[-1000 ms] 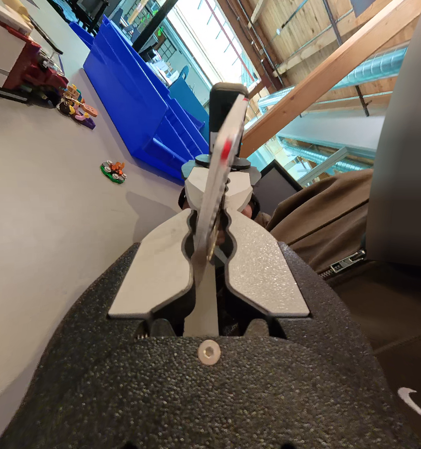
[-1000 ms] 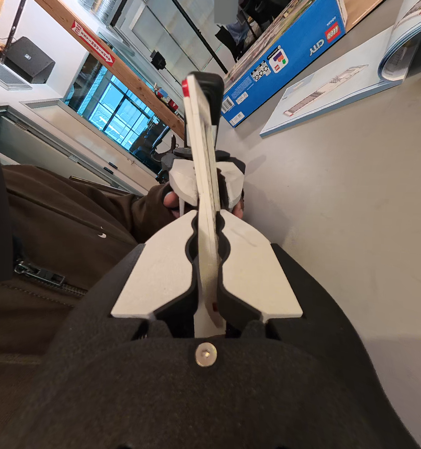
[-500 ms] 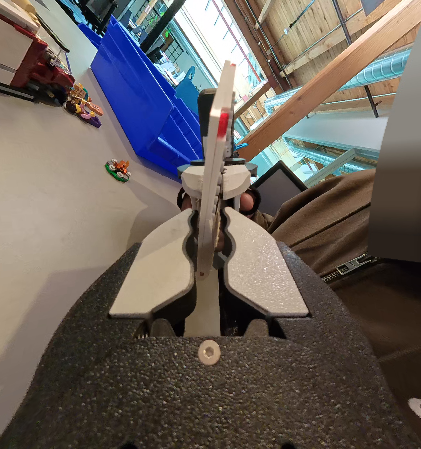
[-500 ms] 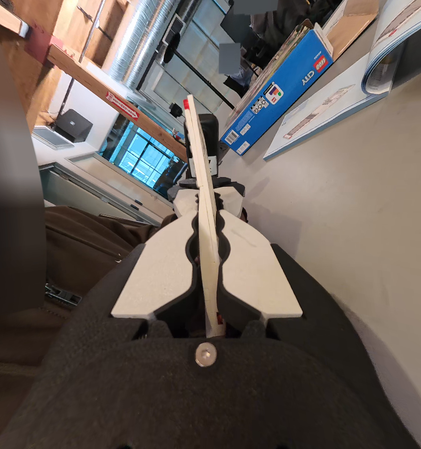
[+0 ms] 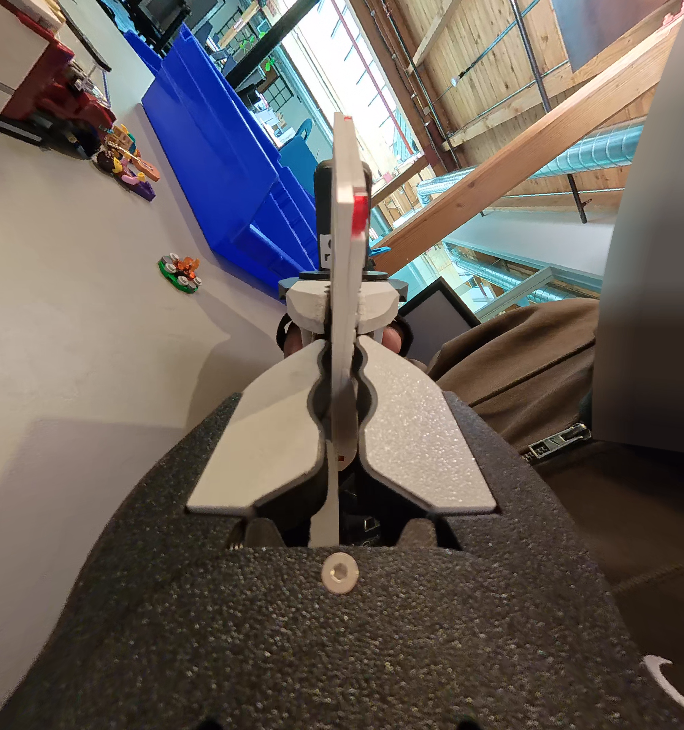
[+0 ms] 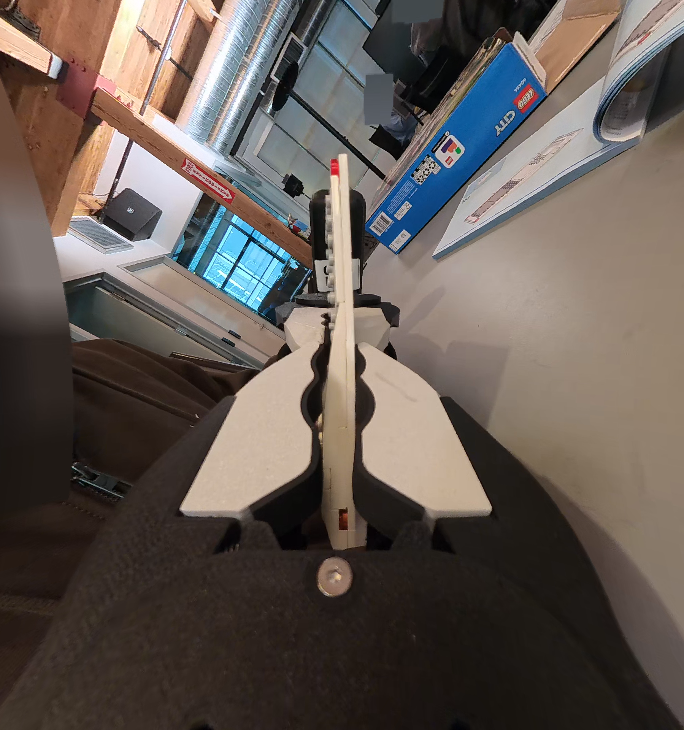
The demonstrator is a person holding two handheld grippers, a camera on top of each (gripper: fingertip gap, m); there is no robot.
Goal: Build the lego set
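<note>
A: What sits at the middle of both views?

B: A flat white toy-brick panel with red pieces at its corners (image 5: pixel 346 276), seen edge-on and held up off the table. In the right wrist view the same panel (image 6: pixel 342 355) shows as two thin layers, with round studs along its left face.

A: And the fingers?

B: The left gripper (image 5: pixel 342 347) pinches one end of the panel; its grey fingers (image 5: pixel 285 414) are drawn in against both faces at the tips. The right gripper (image 6: pixel 340 347) pinches the other end the same way, its white fingers (image 6: pixel 411 434) pressed on the panel. Each gripper shows farther off in the other's view, facing it along the panel and also closed on it.

A: What lies around them?

B: In the left wrist view, a pale grey table (image 5: pixel 56 316) with a small round green brick plate carrying grey studs and an orange flame piece (image 5: pixel 180 272), a cluster of small toy figures (image 5: pixel 129 162), a dark red and white brick model (image 5: pixel 36 79) and a large blue plastic bin (image 5: pixel 214 158). In the right wrist view, a blue cardboard toy box (image 6: pixel 462 150) and an open instruction booklet (image 6: pixel 530 185) lie on the table. A brown zipped jacket (image 5: pixel 530 375) shows beside the grippers.
</note>
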